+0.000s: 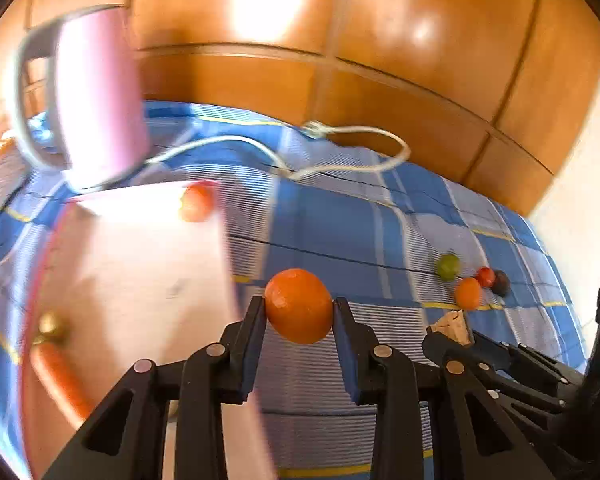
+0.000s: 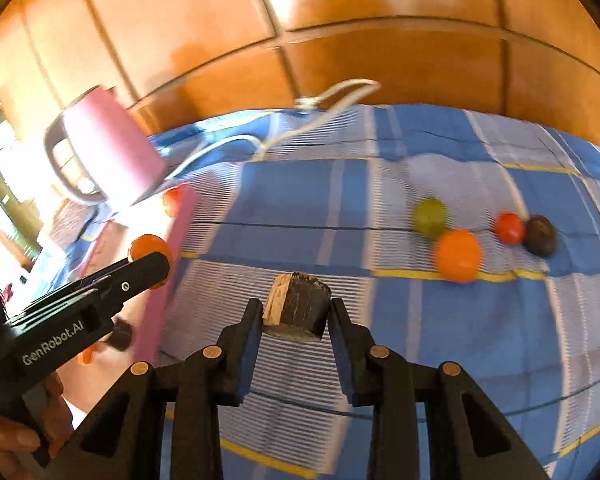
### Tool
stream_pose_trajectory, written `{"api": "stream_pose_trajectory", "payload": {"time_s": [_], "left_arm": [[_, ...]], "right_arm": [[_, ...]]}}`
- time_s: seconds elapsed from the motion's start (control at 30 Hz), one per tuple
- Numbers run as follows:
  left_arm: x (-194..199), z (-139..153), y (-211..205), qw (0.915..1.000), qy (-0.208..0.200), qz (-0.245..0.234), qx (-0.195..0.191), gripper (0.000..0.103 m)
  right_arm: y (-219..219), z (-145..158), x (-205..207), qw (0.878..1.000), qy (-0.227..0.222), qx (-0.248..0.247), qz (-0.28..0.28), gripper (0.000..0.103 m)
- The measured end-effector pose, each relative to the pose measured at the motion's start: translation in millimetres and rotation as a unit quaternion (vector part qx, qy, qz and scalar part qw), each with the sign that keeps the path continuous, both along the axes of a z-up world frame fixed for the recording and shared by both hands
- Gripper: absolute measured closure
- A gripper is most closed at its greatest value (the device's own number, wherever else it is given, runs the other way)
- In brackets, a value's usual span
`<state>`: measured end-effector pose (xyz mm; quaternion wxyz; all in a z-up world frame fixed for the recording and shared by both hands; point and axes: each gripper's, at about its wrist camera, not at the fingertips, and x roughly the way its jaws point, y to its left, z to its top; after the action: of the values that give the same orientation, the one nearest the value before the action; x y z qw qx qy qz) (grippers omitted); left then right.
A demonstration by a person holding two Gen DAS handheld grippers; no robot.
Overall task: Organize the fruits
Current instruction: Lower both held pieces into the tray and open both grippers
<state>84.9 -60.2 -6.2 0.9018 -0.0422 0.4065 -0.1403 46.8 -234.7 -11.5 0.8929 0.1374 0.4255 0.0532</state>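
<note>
My left gripper [image 1: 299,307] is shut on an orange [image 1: 299,305] and holds it above the blue checked cloth [image 1: 340,232], beside a pink tray [image 1: 140,264]; the gripper also shows in the right wrist view [image 2: 150,260]. My right gripper [image 2: 294,314] is shut on a brown wooden-looking chunk [image 2: 296,312] above the cloth. A group of fruits lies on the cloth at the right: a green one [image 2: 431,217], an orange one [image 2: 457,255], a red one [image 2: 509,228] and a dark one [image 2: 541,236]. A red-orange fruit [image 1: 196,203] lies in the tray's far corner.
A pink kettle [image 1: 96,104] with a grey handle stands behind the tray, its white cable [image 1: 340,148] trailing over the cloth. A carrot-like piece [image 1: 60,376] and a yellowish item [image 1: 52,326] lie in the tray. A wooden wardrobe [image 1: 380,40] stands behind.
</note>
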Motion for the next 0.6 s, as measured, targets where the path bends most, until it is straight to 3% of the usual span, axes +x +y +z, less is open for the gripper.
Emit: {"api": "stream_pose_trajectory", "payload": {"time_s": [0.27,0.6], "left_arm": [[-7,1,65,0.9982,-0.007,0.060,-0.001,0.069],[-5,-7,122,0.9933,0.012,0.114,-0.017,0.068]], "right_arm": [[77,19,22,0.996,-0.003,0.008,0.084,0.069],[137,30,58,0.990,0.022,0.040,0.130,0.068]]}}
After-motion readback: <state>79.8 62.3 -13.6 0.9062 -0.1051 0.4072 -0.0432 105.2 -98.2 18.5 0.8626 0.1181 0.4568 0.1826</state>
